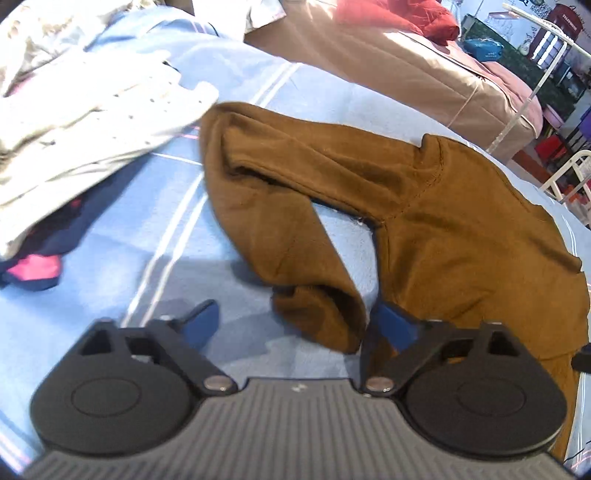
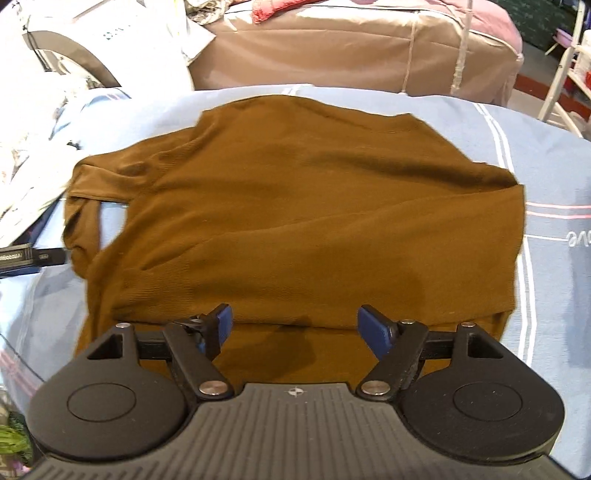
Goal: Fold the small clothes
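Note:
A brown long-sleeved top [image 1: 424, 206] lies on a light blue striped sheet [image 1: 155, 221]. In the left wrist view its sleeve is folded back, and the cuff [image 1: 325, 317] lies between my fingers. My left gripper [image 1: 295, 325] is open and holds nothing. In the right wrist view the brown top [image 2: 295, 206] lies with its upper part folded over the lower part. My right gripper [image 2: 295, 325] is open just above the fold edge, over the cloth. The left gripper's body [image 2: 29, 254] shows at the left edge of that view.
A pile of pale clothes [image 1: 74, 122] with a dark and pink garment [image 1: 40, 266] under it lies at the left of the sheet. A tan covered bed [image 1: 388, 62] with a red cloth [image 1: 391, 18] stands behind. White metal frames [image 1: 535, 81] stand at the right.

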